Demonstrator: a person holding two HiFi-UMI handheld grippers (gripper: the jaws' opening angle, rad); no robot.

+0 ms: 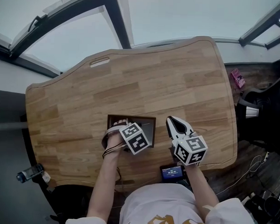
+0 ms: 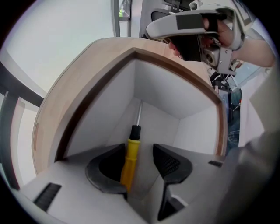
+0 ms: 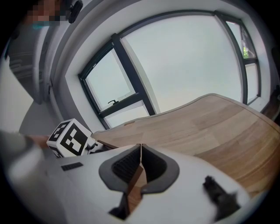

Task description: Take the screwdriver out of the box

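A small box (image 1: 131, 117) with a dark brown rim and white inner walls (image 2: 166, 94) sits on the wooden table (image 1: 155, 77) near its front edge. On the box's floor lies a screwdriver (image 2: 130, 157) with a yellow handle, black collar and metal shaft. My left gripper (image 2: 139, 168) reaches straight down into the box (image 1: 130, 134), its jaws either side of the yellow handle. The handle rests by the left pad, with a gap to the right pad. My right gripper (image 1: 172, 122) hovers over the table just right of the box, jaws together (image 3: 140, 164) on nothing.
A small device with a lit screen (image 1: 172, 172) lies at the table's front edge by the person's body. A pink item (image 1: 237, 78) and a dark chair (image 1: 264, 104) are off the table's right side. A bottle (image 1: 30, 173) lies on the floor at left.
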